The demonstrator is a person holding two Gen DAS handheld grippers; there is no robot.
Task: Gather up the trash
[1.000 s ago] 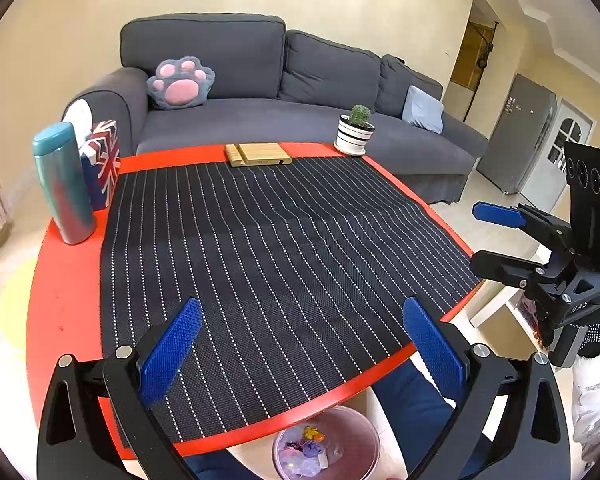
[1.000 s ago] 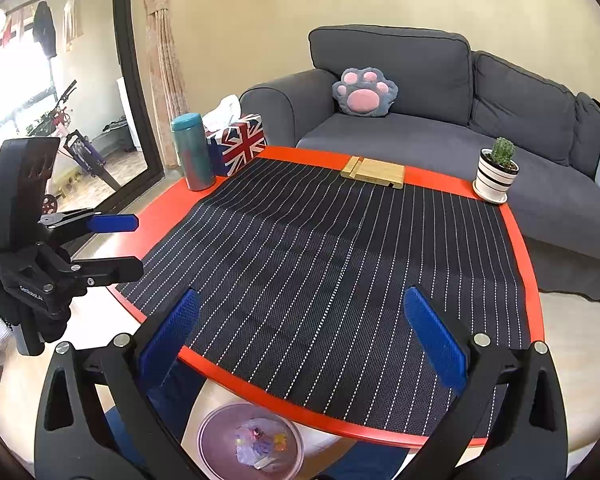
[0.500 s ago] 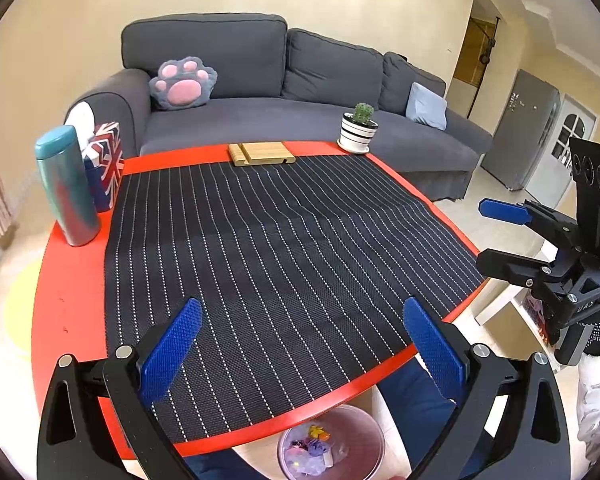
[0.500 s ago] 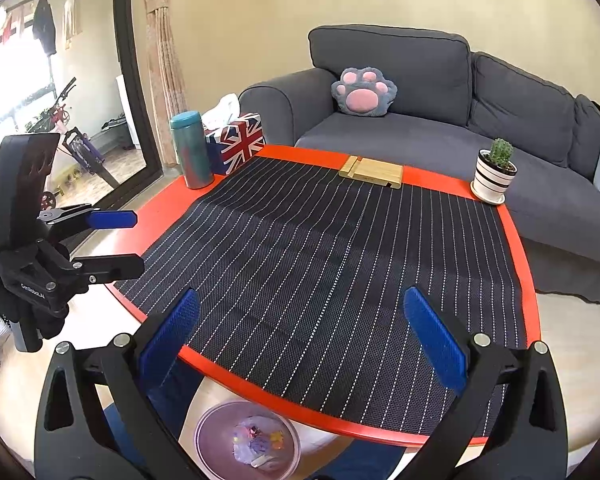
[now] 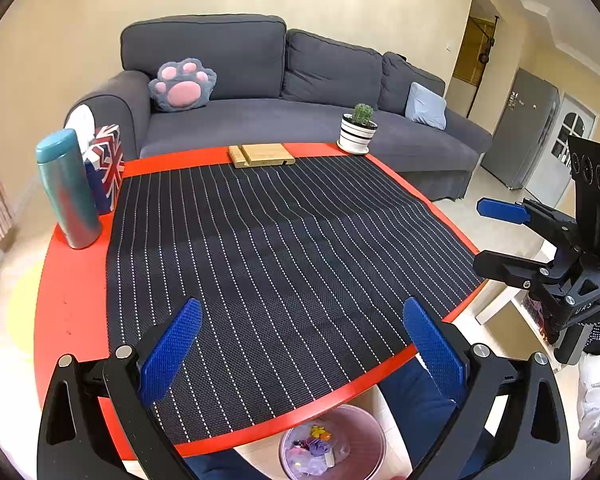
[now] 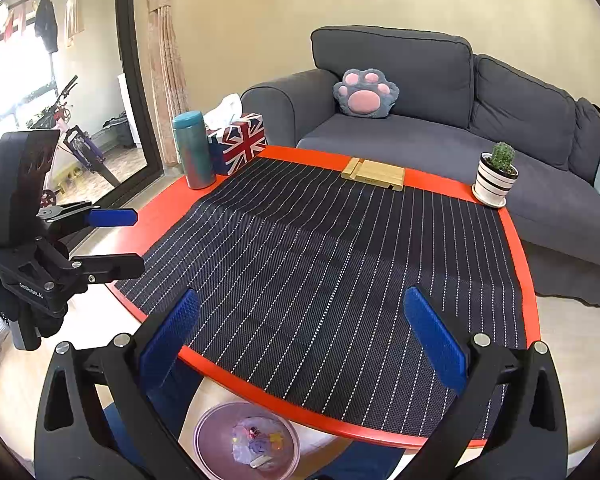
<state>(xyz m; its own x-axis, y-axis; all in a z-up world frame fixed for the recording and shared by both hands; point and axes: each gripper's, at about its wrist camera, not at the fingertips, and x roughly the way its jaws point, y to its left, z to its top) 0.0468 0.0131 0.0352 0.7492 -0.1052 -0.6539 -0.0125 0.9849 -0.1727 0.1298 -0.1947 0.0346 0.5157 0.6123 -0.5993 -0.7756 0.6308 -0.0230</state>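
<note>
A pink trash bin (image 5: 332,444) stands on the floor under the table's near edge, holding several colourful scraps; it also shows in the right wrist view (image 6: 247,440). My left gripper (image 5: 300,350) is open and empty above the near edge of the striped mat (image 5: 284,264). My right gripper (image 6: 302,342) is open and empty over the same edge. Each gripper shows in the other's view, the right one (image 5: 496,236) at the right side, the left one (image 6: 114,240) at the left side. No loose trash shows on the mat.
On the red table (image 5: 72,304) stand a teal bottle (image 5: 68,188), a Union Jack tissue box (image 5: 106,166), a wooden stand (image 5: 260,155) and a potted cactus (image 5: 358,128). A grey sofa (image 5: 300,120) runs behind the table.
Both grippers have drifted slightly, so the scene has shifted a little in both views. Both stay open and empty.
</note>
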